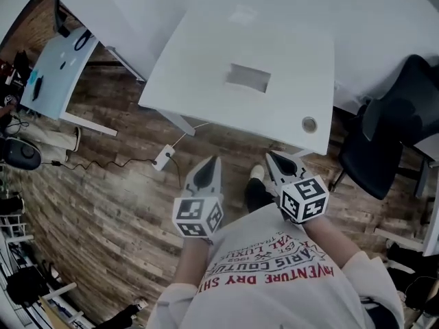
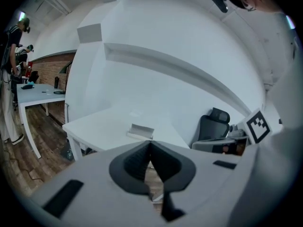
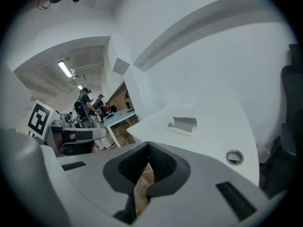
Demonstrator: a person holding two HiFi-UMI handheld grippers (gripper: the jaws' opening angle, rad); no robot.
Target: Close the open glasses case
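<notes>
The grey right hand-held gripper (image 3: pixel 148 147) has its jaws pressed together, empty; beyond it, an open white glasses case (image 3: pixel 182 125) lies on the white desk (image 3: pixel 215 134).

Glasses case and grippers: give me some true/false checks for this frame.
1. The case lies open on the white table. True.
2. The left gripper is shut on the case. False: its jaws are together with nothing between them, and the case lies apart on the table.
3. The right gripper has its jaws together and holds nothing. True.
4. In the head view, a chair stands left of the table. False: the black chair is at the table's right.
5. A round cable hole sits near the table corner on the right gripper's side. True.
</notes>
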